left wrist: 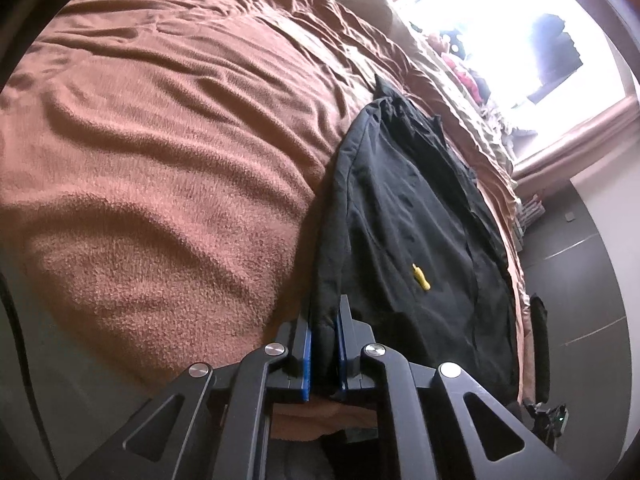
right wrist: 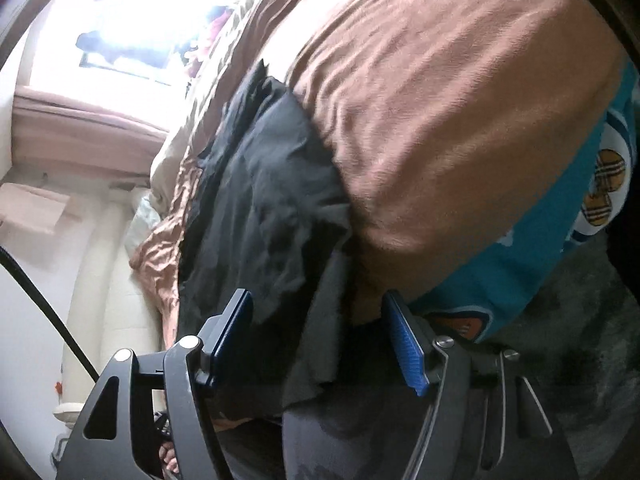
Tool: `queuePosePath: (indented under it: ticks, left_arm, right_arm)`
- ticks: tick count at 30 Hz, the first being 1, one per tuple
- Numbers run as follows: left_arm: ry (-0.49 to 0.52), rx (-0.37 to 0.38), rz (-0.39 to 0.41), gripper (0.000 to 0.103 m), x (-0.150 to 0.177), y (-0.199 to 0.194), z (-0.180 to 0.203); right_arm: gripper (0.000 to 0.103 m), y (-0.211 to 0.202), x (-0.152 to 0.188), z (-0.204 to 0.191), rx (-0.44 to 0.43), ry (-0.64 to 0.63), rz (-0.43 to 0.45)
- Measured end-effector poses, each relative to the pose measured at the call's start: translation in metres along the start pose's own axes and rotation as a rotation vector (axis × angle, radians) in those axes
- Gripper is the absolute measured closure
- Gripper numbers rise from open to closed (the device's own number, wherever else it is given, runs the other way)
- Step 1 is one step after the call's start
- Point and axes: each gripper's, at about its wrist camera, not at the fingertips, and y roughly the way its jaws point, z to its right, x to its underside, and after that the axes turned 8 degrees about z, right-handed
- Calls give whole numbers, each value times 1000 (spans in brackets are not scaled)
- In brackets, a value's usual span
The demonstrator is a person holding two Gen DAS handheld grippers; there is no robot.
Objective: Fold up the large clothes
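Observation:
A black jacket [left wrist: 420, 220] lies lengthwise along the right edge of a bed covered by a brown fleece blanket [left wrist: 160, 140]. A small yellow zip pull [left wrist: 420, 277] shows on its front. My left gripper [left wrist: 326, 320] is shut on a bunched fold at the jacket's near left edge, with the blue pads pressing the cloth. In the right wrist view the jacket [right wrist: 264, 184] hangs over the blanket [right wrist: 440, 100]. My right gripper [right wrist: 318, 304] stands open. The jacket's near hem lies loose between its blue pads [right wrist: 404, 340], neither of which presses on it.
A bright window [left wrist: 500, 40] and heaped bedding [left wrist: 472, 80] lie beyond the jacket. Dark floor [left wrist: 580, 260] runs along the bed's right side. A teal patterned sheet [right wrist: 520, 264] hangs below the blanket. A black cable [right wrist: 48, 312] crosses at left; a person's foot [right wrist: 172, 460] shows below.

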Motion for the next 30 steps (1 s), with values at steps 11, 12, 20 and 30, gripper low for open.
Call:
queuePosePath:
  ticks: [11,12,20,30]
  left_arm:
    - [-12,51,33,97,-5,-14,3]
    - [-20,60,35,97,-7,-17,3]
    - [-50,136,88,98,-13,-57,16]
    - [-75,240,182,98,-21,-140,35]
  right_arm:
    - [103,-14,-4,-24,21,-56,60]
    - [103,-21,-5,-33,1,-73,72]
    - [103,-70,-10,-80,-116,-152,128]
    - [103,-146,-1,-96,-245,-219,164]
